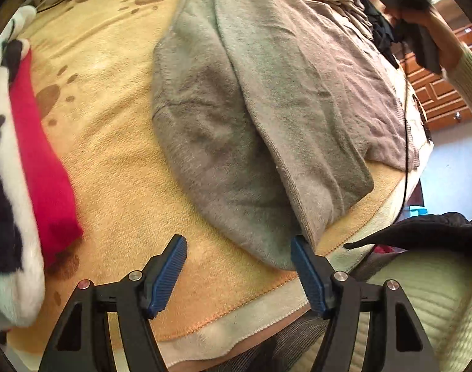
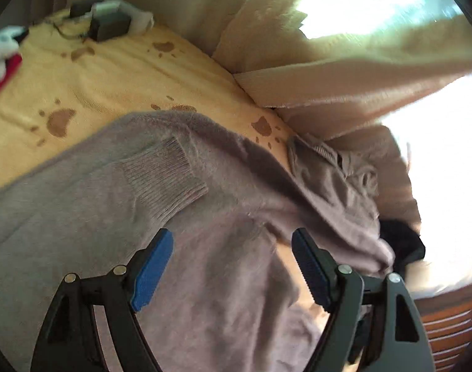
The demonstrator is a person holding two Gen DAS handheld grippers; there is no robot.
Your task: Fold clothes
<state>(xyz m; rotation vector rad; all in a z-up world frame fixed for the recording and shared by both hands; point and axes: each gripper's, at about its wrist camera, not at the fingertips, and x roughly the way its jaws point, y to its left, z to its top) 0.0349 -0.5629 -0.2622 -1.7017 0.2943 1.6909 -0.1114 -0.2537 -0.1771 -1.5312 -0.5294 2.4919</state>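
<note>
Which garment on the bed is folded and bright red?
The red garment at the left edge, beside the black-and-white fleece; the sweater is grey-brown, spread out.

A bed (image 1: 118, 167) under a yellow paw-print blanket (image 2: 112, 74) fills the room; beige curtains (image 2: 329, 71) glow with window light, and wooden cabinet doors (image 1: 434, 93) stand above a pale blue floor (image 1: 456, 167).

I am seeing no readable text, label, brand, number or sign on anything in either wrist view.

Both wrist views look steeply down, close, sharing the grey sweater (image 1: 236, 117).
</note>
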